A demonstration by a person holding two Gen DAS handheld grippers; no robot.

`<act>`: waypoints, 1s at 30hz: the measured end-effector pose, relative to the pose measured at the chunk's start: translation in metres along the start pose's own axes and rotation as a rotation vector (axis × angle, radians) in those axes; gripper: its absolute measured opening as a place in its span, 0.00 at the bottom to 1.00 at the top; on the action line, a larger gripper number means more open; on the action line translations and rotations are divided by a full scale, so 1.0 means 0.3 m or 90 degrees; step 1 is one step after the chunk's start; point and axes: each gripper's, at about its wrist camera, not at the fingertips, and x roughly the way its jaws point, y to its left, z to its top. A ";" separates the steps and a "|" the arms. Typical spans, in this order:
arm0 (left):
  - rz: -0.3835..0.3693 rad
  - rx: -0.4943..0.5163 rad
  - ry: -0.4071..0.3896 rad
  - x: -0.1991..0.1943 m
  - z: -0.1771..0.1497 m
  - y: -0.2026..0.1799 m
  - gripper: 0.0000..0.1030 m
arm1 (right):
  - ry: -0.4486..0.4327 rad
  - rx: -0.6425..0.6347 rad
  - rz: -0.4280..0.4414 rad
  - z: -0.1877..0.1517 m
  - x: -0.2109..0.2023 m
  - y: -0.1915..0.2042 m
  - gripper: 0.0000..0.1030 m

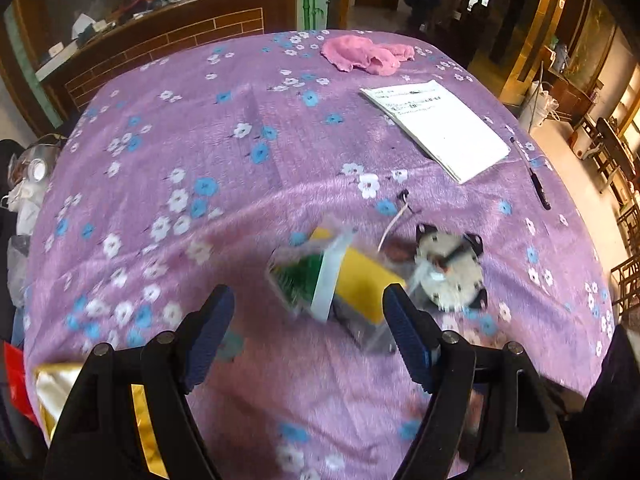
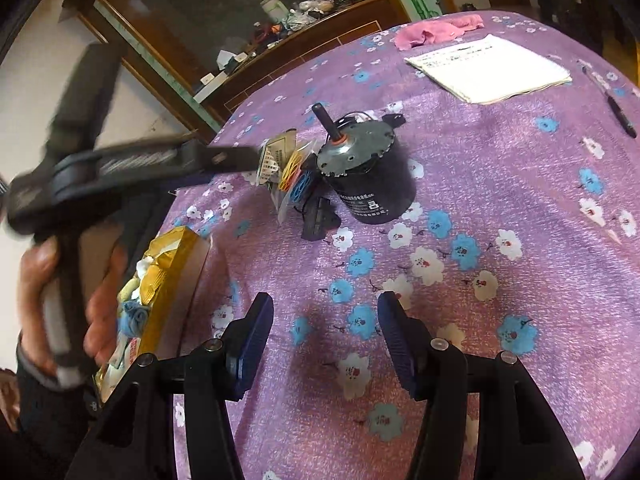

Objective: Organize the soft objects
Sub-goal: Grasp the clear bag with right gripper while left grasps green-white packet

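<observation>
Sponge pack (image 1: 340, 280) just beyond open left tongs (image 1: 308, 332), beside motor (image 1: 450, 272)

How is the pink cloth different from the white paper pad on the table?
The pink cloth is crumpled and lumpy; the white paper pad lies flat with straight edges. The cloth is plain pink; the pad is white with dark print near its top. The cloth sits farther back on the table than the pad. Both rest on the purple flowered tablecloth, untouched by either gripper.
</observation>
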 end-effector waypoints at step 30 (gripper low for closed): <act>-0.139 -0.156 -0.070 -0.311 -0.475 0.150 0.24 | 0.011 0.034 -0.003 0.178 0.164 0.092 0.43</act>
